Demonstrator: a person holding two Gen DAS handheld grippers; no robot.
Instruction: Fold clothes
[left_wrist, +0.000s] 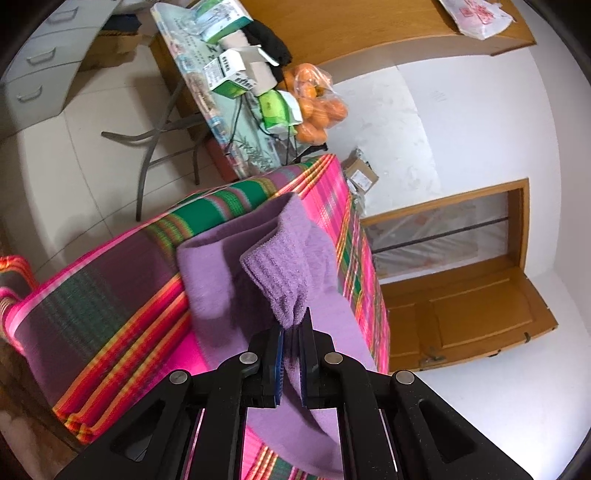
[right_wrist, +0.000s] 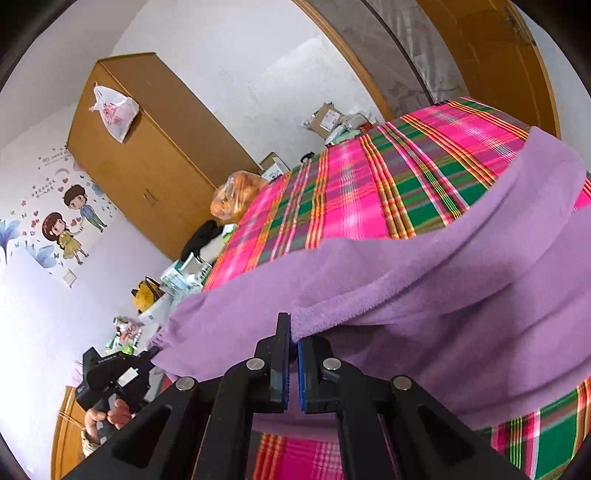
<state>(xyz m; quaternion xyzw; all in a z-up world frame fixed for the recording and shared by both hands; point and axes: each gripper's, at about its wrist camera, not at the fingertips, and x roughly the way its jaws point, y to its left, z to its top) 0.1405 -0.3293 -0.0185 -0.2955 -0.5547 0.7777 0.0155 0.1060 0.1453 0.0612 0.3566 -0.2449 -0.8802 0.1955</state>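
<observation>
A purple fleece garment lies on a bed with a pink and green plaid cover. My left gripper is shut on the ribbed cuff of a sleeve, which hangs lifted above the garment. In the right wrist view the same purple garment is draped in folds over the plaid cover. My right gripper is shut on an edge of it, held up off the bed. The other gripper shows at lower left, held by a hand.
A folding table with boxes, dark cloth and a bag of oranges stands beyond the bed. A wooden wardrobe and a wooden door line the white walls. Cardboard parcels lie by the bed's far side.
</observation>
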